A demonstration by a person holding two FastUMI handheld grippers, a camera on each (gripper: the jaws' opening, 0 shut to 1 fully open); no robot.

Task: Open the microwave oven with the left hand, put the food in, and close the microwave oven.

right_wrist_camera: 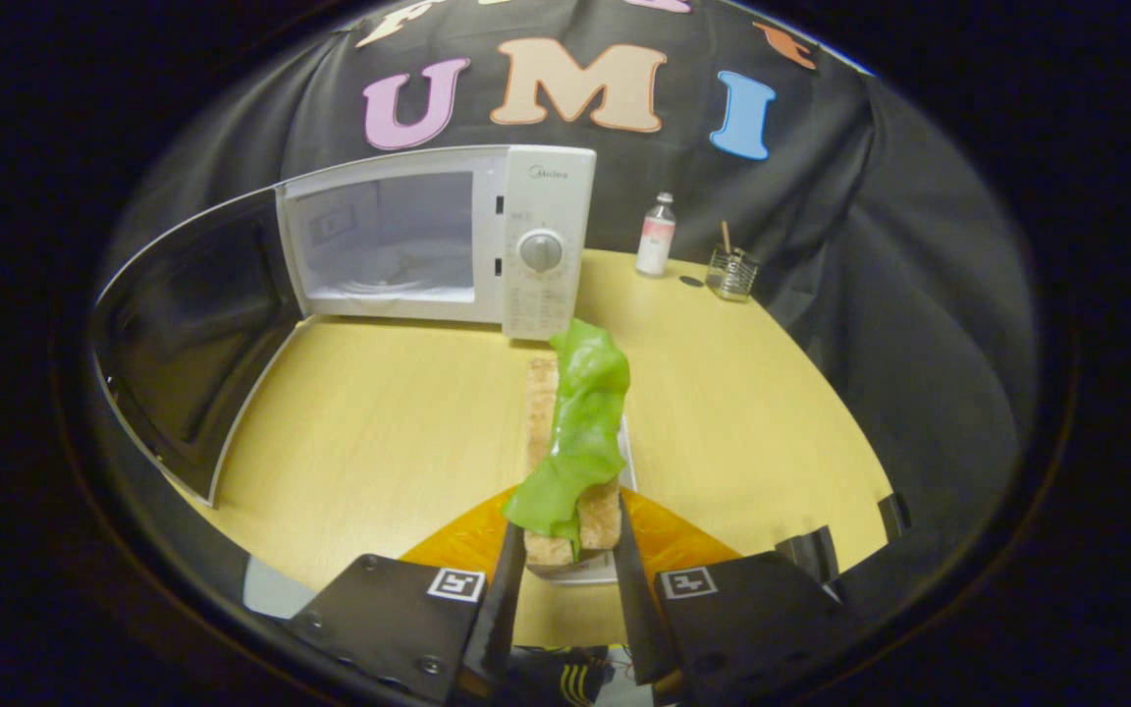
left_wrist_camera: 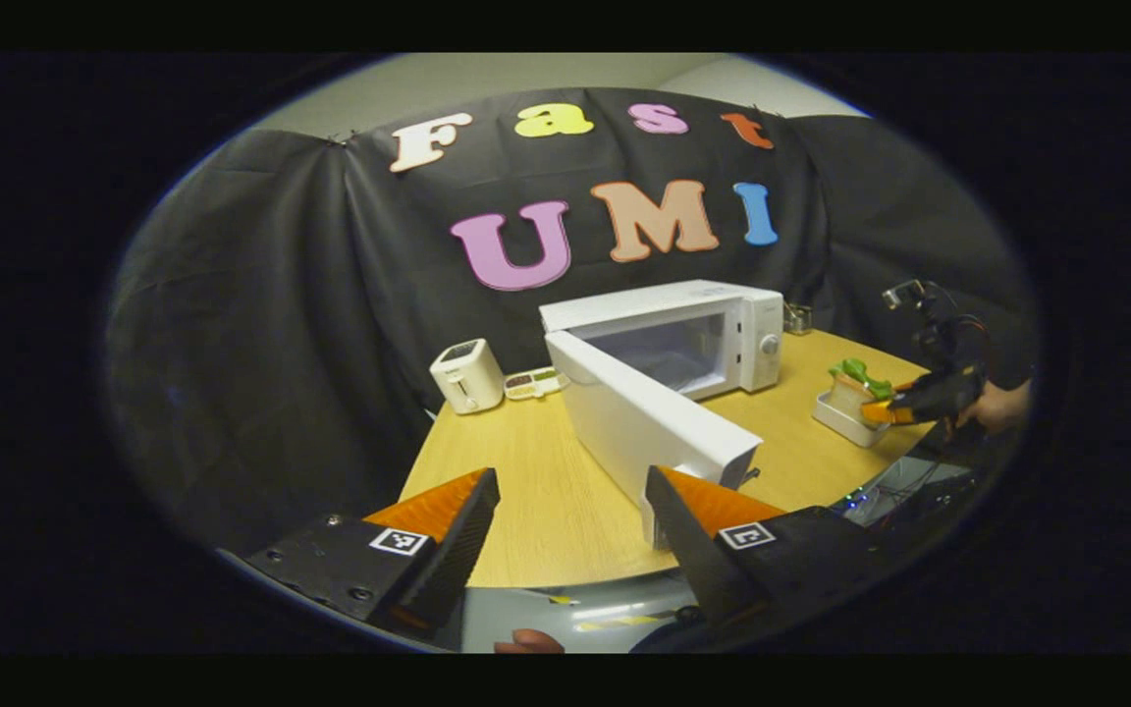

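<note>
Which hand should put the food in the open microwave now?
Right. The right gripper is shut on the food, facing the open microwave. The left gripper is open, holding nothing.

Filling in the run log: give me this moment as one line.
microwave door: open | left claw: open, empty | right claw: shut on sandwich | sandwich: not yet inside

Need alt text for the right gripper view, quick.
The right gripper is shut on the food, a bread slice draped with a green leaf, above the wooden table. Beyond it stands the white microwave, its door swung open to the left.
</note>
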